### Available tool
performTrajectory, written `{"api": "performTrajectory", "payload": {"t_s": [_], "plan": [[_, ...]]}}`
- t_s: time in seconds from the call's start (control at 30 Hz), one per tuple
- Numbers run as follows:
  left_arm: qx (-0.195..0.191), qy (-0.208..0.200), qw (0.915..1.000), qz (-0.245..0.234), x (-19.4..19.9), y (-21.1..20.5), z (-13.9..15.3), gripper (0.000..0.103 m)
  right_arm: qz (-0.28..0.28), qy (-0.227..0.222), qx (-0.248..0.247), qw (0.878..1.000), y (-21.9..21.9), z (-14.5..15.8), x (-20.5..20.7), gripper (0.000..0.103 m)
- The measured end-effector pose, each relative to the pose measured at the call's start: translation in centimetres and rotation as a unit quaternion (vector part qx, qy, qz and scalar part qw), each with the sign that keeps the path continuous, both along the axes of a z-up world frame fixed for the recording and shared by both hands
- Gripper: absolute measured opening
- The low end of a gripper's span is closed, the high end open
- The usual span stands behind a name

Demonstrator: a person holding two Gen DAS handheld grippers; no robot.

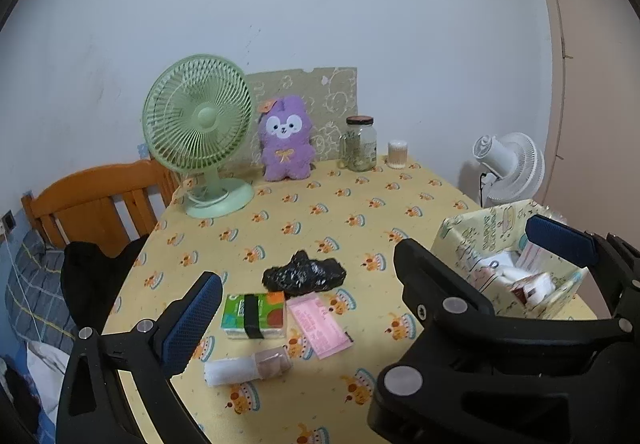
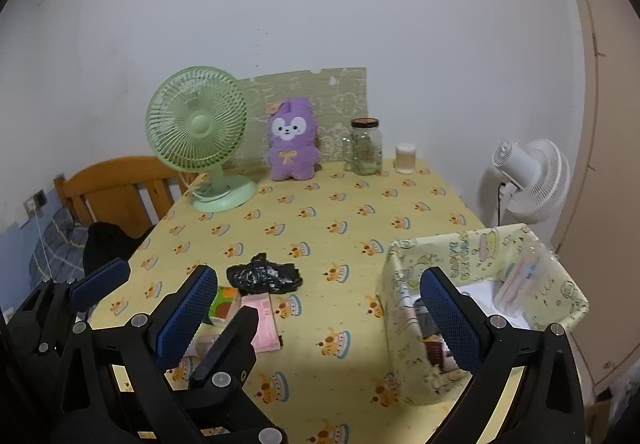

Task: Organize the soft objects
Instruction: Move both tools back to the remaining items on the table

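Near the table's front lie a crumpled black plastic bag [image 1: 304, 276] [image 2: 264, 278], a green tissue pack [image 1: 254, 314] with a black band, a pink packet [image 1: 320, 324] and a white roll [image 1: 248, 366] in clear wrap. A yellow cartoon-print box [image 1: 480, 228] [image 2: 404, 284] at the right holds several packets. A purple plush [image 1: 285, 138] leans at the back. My left gripper [image 1: 320, 280] is open above the tissue pack; its right finger is hidden behind the other gripper. My right gripper [image 2: 318, 274] is open and holds nothing, its right finger in front of the box.
A green desk fan [image 1: 200, 124], a glass jar [image 1: 360, 144] and a swab holder [image 1: 398, 154] stand along the back wall. A white fan [image 2: 532, 180] stands past the table's right edge. A wooden headboard [image 1: 96, 200] and a black cloth [image 1: 92, 280] sit at left.
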State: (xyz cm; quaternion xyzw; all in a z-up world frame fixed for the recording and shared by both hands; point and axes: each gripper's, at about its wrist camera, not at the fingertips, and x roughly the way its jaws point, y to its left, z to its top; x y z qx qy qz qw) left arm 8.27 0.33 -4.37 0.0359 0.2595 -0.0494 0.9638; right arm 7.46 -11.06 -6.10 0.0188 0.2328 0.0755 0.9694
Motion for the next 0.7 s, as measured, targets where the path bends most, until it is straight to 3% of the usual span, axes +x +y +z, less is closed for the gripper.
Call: {"api": "performTrajectory", "payload": {"t_s": [0.7], "plan": [[-0.005,0.063,0.9974,0.035,1.9,3.5,-6.9,0.103,0.047,0.054,-0.011,0.997,4.1,-6.8,3.4,0.102]]}}
